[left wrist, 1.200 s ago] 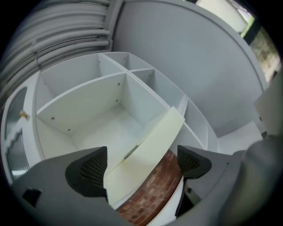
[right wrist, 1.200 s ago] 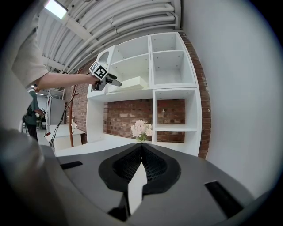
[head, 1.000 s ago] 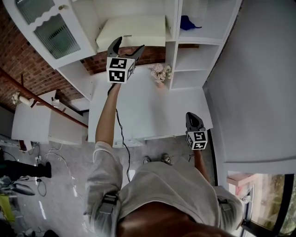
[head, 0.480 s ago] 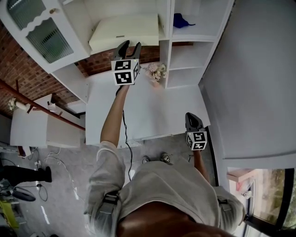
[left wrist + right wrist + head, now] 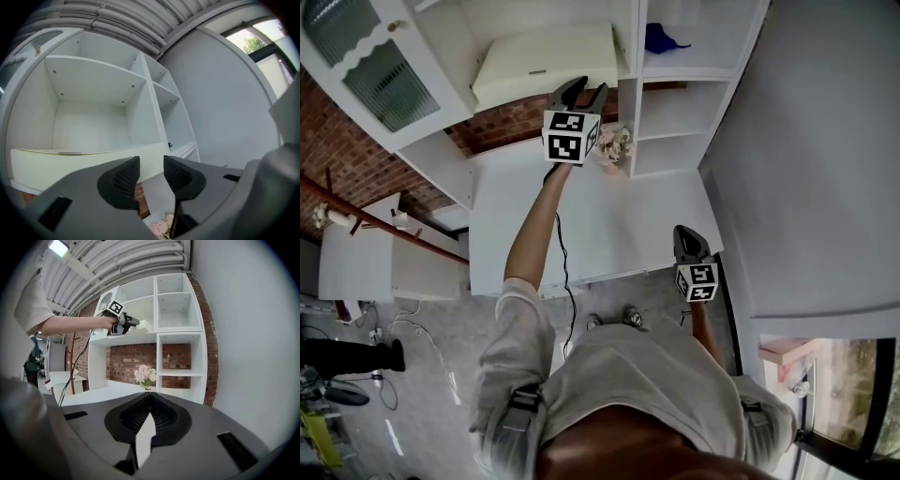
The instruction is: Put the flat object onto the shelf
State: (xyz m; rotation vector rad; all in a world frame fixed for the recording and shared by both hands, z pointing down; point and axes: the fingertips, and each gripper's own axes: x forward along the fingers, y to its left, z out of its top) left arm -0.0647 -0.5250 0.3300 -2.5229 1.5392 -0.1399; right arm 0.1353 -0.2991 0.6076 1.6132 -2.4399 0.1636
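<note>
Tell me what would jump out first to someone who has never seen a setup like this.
The raised left gripper, with a marker cube on it, reaches toward a cream flat object lying on the white shelf. Its jaws have just been closing, with nothing pinched between them. Below it, pale pink flowers stand on the white counter against a red brick wall. The right gripper hangs low, jaws shut.
</note>
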